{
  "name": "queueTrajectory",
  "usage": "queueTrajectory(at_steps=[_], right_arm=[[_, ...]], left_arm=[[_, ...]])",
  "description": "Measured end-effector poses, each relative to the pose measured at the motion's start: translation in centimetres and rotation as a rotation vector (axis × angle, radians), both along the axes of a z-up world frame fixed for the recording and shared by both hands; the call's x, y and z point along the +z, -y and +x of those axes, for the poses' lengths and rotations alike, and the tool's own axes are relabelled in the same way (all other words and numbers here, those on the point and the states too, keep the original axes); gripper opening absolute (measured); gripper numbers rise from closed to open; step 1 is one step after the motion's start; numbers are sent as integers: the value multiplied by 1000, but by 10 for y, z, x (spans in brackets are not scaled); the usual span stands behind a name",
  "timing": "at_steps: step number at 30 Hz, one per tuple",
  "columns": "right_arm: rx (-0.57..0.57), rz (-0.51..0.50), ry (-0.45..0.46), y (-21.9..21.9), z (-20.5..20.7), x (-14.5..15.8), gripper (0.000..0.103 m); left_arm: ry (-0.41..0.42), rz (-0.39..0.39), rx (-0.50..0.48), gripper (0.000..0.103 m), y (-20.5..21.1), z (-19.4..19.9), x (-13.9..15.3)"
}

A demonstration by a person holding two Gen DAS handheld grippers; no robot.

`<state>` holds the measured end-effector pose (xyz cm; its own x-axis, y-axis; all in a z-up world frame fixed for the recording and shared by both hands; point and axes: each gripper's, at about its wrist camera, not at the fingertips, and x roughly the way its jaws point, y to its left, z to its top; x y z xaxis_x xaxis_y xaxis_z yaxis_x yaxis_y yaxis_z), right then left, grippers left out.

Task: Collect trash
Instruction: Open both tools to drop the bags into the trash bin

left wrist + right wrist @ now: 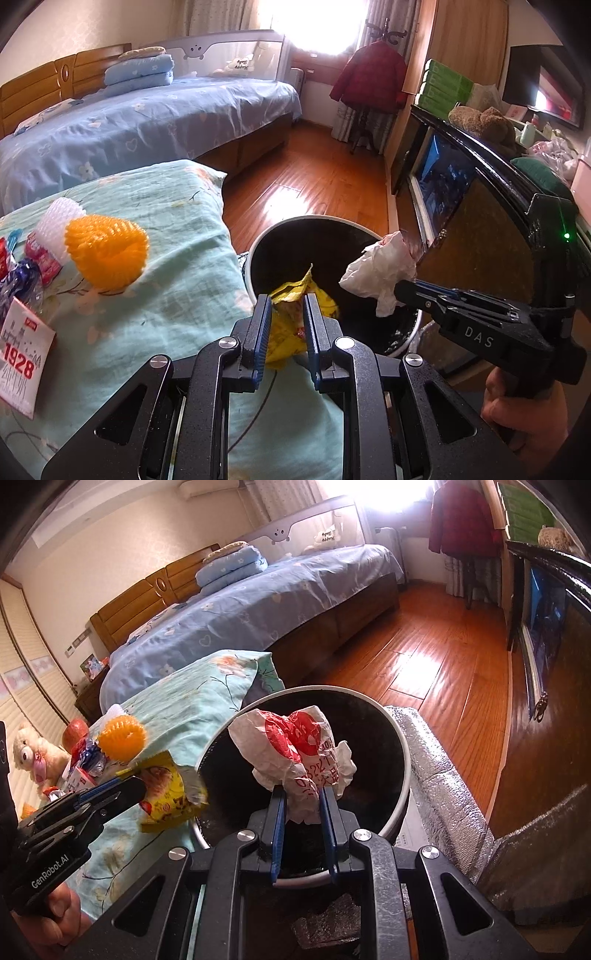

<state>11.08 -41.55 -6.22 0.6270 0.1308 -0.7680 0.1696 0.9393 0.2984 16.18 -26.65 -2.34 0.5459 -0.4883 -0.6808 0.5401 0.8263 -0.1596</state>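
Left tool (286, 314) clamped on yellow wrapper (291, 325), right tool (303, 801) on crumpled paper (299, 753), seemingly above bin (402, 760).

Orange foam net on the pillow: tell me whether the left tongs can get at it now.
Probably not yet: the left tongs are shut on the yellow wrapper over the bin. The orange foam net lies uncovered nearby.

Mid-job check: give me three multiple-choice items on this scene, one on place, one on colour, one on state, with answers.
1. The crumpled white-and-red paper wrapper is:
A. over the round black bin
B. on the blue bed
C. on the floor

2. The left gripper holds a packet coloured:
A. green
B. yellow
C. purple

3. The right gripper is:
A. open, empty
B. out of view
C. shut on the wrapper

Answers: A, the bin's dark mouth lies behind it; B, crinkled yellow snack packet sits between its pads; C, both pads pinch the paper.
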Motion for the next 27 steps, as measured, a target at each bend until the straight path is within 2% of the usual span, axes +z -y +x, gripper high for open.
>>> queueTrajectory(at_steps=[6, 12, 14, 16, 18, 20, 22, 27], right_arm=[[0, -3, -7, 2, 4, -3, 19], [-7, 7, -18, 5, 7, -6, 28], [-8, 12, -13, 5, 7, -5, 52], [-8, 14, -6, 2, 6, -4, 58], [-5, 16, 1, 0, 4, -2, 61], [-3, 23, 8, -4, 3, 0, 70], [11, 28, 15, -11, 2, 3, 75], [47, 36, 26, -33, -1, 9, 86]], left_arm=[[-3, -3, -3, 17, 7, 6, 1], [5, -1, 17, 20, 4, 5, 3], [-2, 0, 35, 34, -3, 5, 1], [0, -4, 58, 43, -12, 2, 0], [-9, -6, 78, 47, -21, 1, -1], [-13, -10, 96, 49, -32, -2, -3], [-10, -5, 113, 55, -40, -6, -4], [-2, -2, 157, 59, -68, -18, -6]])
